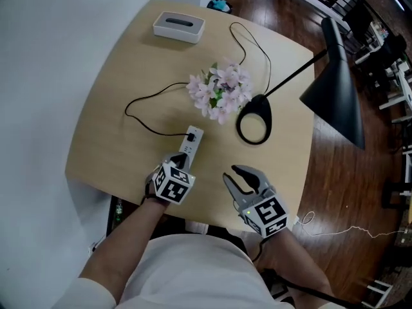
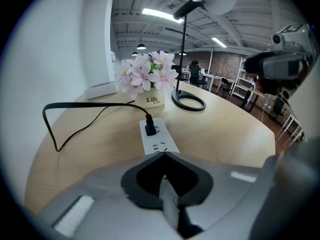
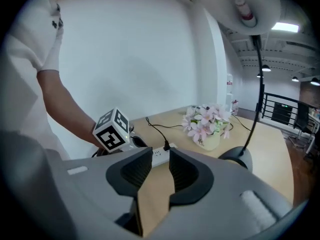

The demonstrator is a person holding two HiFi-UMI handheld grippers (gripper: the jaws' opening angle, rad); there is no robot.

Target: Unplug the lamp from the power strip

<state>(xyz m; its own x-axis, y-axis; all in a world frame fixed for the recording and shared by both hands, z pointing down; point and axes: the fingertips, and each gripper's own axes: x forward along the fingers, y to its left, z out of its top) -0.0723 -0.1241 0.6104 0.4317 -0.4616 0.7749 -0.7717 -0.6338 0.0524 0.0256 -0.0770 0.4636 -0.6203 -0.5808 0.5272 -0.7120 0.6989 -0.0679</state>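
Note:
A white power strip [image 1: 194,140] lies on the round wooden table [image 1: 129,76], with the lamp's black plug [image 1: 190,138] seated in it. My left gripper [image 1: 181,163] is at the strip's near end and shut on it; in the left gripper view the power strip [image 2: 158,140] runs in under the gripper [image 2: 165,156], and the plug [image 2: 150,129] stands just beyond. My right gripper [image 1: 239,180] hovers open to the right of the strip, with nothing between its fingers. The black lamp [image 1: 339,85] rises from a ring base [image 1: 254,122].
A pot of pink flowers [image 1: 220,92] stands just behind the strip, left of the lamp base. A white box [image 1: 178,27] sits at the table's far edge. The black cord [image 1: 138,102] loops over the table to the left. The near table edge is under both grippers.

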